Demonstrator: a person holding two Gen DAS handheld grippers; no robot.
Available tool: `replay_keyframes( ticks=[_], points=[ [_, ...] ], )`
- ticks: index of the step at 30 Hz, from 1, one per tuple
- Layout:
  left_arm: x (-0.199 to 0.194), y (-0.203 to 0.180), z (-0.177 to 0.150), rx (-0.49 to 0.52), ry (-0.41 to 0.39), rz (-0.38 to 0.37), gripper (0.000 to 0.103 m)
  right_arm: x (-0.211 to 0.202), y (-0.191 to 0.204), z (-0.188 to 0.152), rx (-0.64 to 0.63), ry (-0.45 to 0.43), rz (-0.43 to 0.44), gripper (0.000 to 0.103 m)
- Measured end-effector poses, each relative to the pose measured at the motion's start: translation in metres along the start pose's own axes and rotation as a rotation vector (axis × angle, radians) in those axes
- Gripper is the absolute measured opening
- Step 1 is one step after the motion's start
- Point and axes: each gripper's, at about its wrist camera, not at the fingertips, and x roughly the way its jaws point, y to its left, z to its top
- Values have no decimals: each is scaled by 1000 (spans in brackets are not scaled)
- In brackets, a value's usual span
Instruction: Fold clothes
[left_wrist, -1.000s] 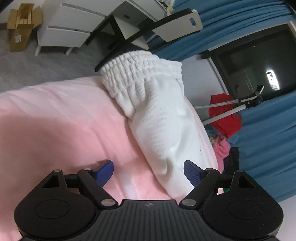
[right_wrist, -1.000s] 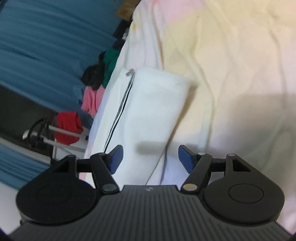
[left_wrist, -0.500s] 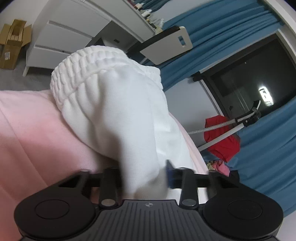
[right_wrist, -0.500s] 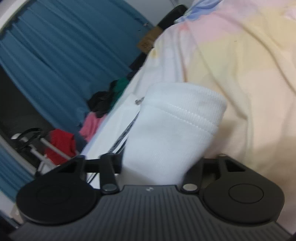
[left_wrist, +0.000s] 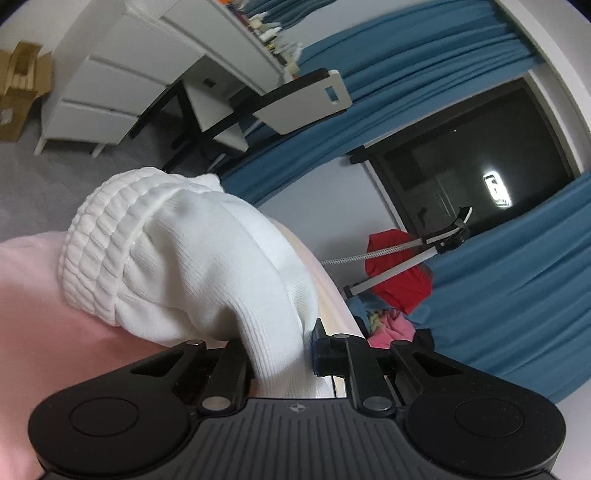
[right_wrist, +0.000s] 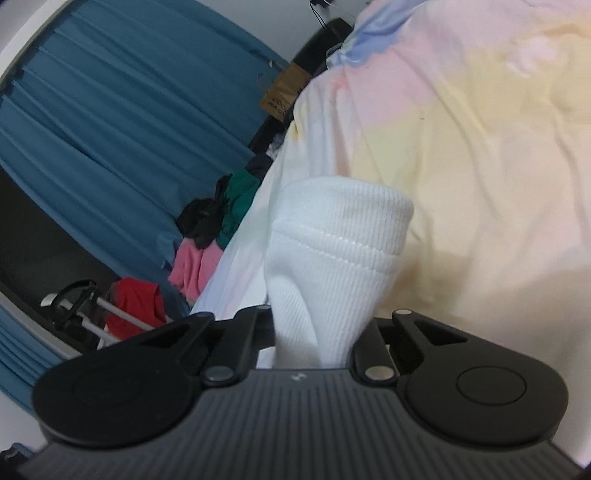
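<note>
One white garment (left_wrist: 207, 266), knitted and ribbed, most likely a pair of trousers or shorts, is held off the bed (right_wrist: 498, 155) at two ends at once, and the bed is the landmark for all that follows. Its gathered elastic waistband (left_wrist: 99, 258) bulges up and forward of the left gripper (left_wrist: 279, 354), whose jaws are pinched tight on a bunch of cloth just below that band; the stitched hem end (right_wrist: 343, 236) stands up likewise from the right gripper (right_wrist: 314, 343), jaws drawn in hard on the fabric beneath it. So the garment's long axis appears to run from one gripper to the other, above the bed, and neither hand is nearer than the other since each already has its end. The coming move, as I judge it, is to bring hem to waistband, halving the length, then lay it on the bed. Counted: one white garment, two grippers, one bed. Past the bed's edge lies one heap of coloured clothes (right_wrist: 207, 236), one red cloth (left_wrist: 399, 284) on a rack, and beyond the bed one white drawer unit (left_wrist: 110, 92), one chair (left_wrist: 295, 107) and blue curtains (right_wrist: 110, 122).
</note>
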Motion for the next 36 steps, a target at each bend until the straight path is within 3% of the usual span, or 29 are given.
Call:
replay_keyframes(
  ticks=[3,5,8,11,14,16,17,19,24,29,33,36],
  points=[
    [-42,2,7,14,20,20,14,-25,-2,4,-37,29,-7,14],
    [-69,4,9,19,45,37,14,-47,-9,7,8,36,1,14],
    [-101,16,9,7,95,103,15,-73,-16,11,62,52,-1,14],
    [-114,32,2,73,172,167,17,-82,-25,11,38,83,-37,14],
    [-122,42,-4,156,238,253,32,-76,-40,9,40,130,-88,14],
    [-131,38,-8,198,237,293,50,-71,-50,8,62,163,-126,14],
    [-136,35,-10,219,234,311,53,-70,-54,7,77,173,-135,14],
    [-146,26,-17,281,207,364,69,-70,-55,6,76,175,-134,14],
    [-181,-11,-42,490,68,471,79,-70,-47,5,14,157,-130,14],
    [-197,-55,-84,736,-52,417,83,-69,-39,4,-45,131,-135,14],
    [-180,-89,-139,933,12,221,89,-69,-33,3,-74,108,-133,14],
    [-155,-106,-182,1050,75,135,89,-71,-31,3,-85,96,-134,14]
  ],
)
